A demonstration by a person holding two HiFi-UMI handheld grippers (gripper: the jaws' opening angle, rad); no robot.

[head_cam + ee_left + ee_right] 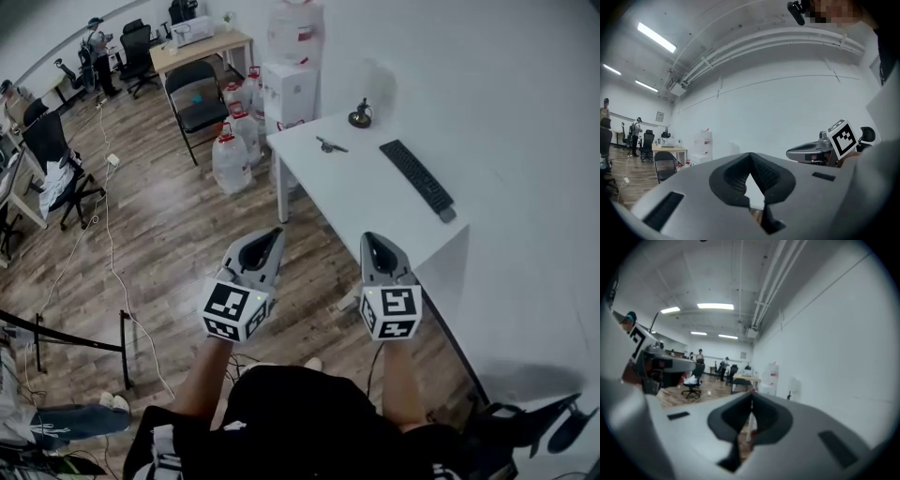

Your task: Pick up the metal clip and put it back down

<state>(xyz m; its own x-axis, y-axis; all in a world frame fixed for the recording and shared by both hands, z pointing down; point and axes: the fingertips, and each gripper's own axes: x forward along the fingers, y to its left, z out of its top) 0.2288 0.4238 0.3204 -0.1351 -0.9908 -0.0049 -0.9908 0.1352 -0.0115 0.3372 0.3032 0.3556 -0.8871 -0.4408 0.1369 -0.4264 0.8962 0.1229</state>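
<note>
The white desk (375,202) is standing against the white wall (506,84), at the upper right of the head view. The metal clip (331,145) is lying flat on its far end, close to the left edge. A small dark object (360,116) is sitting just beyond it near the back corner, and a black keyboard (418,177) is lying to its right, apart from it. Nothing is lying between the clip and the near part of the desk.

Off the desk's far end, white boxes (289,89) and several water jugs (232,159) are crowding the wooden floor (178,234). A black chair (197,98) is standing behind them. A thin cable (105,220) is trailing across the floor on the left.

The left tool (273,234) is hanging over the floor, well short of the clip. In the left gripper view, the left tool (751,159) is showing its jaws pressed together at the tips with nothing between them. The right tool (372,239) is hanging beside it, near the desk's front corner and touching nothing. In the right gripper view, the right tool (751,404) is likewise showing its jaws closed and empty. Both tools are being held roughly level, side by side and apart from each other.

Bare white desk top is stretching from the near edge up to the clip, leaving open room there, and the floor left of the desk is lying free up to the jugs.
</note>
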